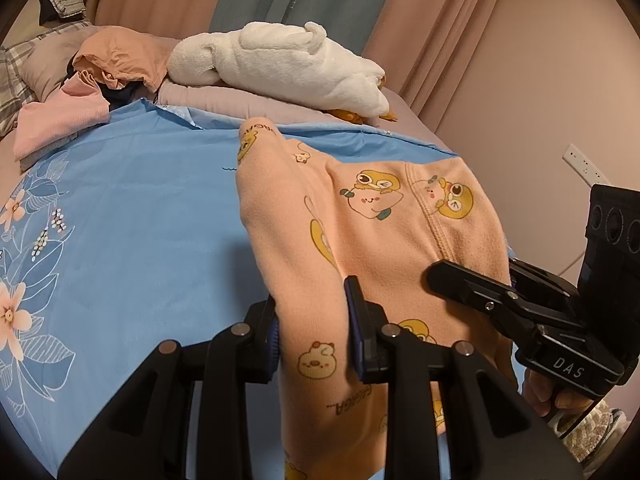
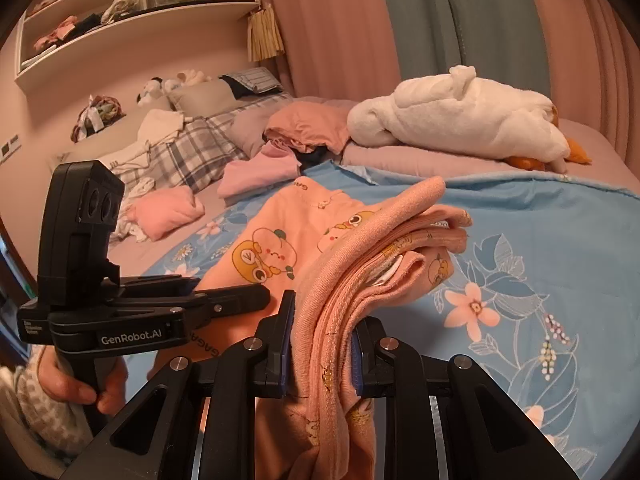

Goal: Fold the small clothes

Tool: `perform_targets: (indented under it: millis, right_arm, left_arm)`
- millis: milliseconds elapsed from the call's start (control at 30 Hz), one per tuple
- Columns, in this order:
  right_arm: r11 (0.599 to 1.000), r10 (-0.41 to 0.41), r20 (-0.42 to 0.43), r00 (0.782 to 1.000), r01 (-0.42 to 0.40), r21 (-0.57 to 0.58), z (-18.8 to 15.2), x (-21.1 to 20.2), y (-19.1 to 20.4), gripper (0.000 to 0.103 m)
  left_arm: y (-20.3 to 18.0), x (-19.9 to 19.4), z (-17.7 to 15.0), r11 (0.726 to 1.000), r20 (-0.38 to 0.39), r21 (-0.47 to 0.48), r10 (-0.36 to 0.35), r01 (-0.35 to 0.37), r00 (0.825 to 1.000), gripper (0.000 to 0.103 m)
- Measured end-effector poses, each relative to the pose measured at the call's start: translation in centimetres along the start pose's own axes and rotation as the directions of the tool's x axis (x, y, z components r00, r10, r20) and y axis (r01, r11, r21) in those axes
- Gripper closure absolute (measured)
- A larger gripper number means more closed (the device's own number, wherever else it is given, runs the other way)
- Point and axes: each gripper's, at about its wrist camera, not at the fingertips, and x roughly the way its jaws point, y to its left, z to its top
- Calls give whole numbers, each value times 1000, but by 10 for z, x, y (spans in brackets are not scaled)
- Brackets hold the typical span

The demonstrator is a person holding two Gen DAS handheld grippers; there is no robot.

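A small peach garment with yellow cartoon prints [image 1: 360, 220] drapes over the blue floral sheet [image 1: 140, 220] on the bed. My left gripper [image 1: 314, 340] is shut on a fold of it at the near edge. My right gripper [image 2: 322, 344] is shut on a bunched, layered edge of the same garment [image 2: 360, 248], which stands up between the fingers. The right gripper also shows in the left wrist view [image 1: 520, 304] at the garment's right side, and the left gripper shows in the right wrist view [image 2: 168, 312] at the garment's left.
A white plush duck [image 1: 280, 64] lies on a pillow at the back. Folded pink clothes [image 2: 168, 212] and a crumpled orange pile [image 2: 304, 128] lie at the back left. Plaid bedding [image 2: 188, 152] and wall shelves [image 2: 120, 4] are farther left. Curtains hang behind.
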Motion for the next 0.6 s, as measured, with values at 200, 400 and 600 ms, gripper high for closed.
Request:
perform_targets:
  millis: [200, 400, 600]
  right_arm:
    - [1000, -1, 0, 1000, 1, 2, -1, 0, 1, 79]
    - [1000, -1, -5, 1000, 1, 6, 0, 8, 1, 78]
    - [1000, -2, -11, 1000, 2, 13, 0, 19, -1, 79]
  left_arm:
    - [8, 9, 6, 1000, -3, 5, 7, -7, 1000, 77]
    - [13, 19, 11, 1000, -9, 5, 16, -16, 1000, 77]
    - [20, 31, 16, 1000, -20, 8, 28, -28, 999, 76]
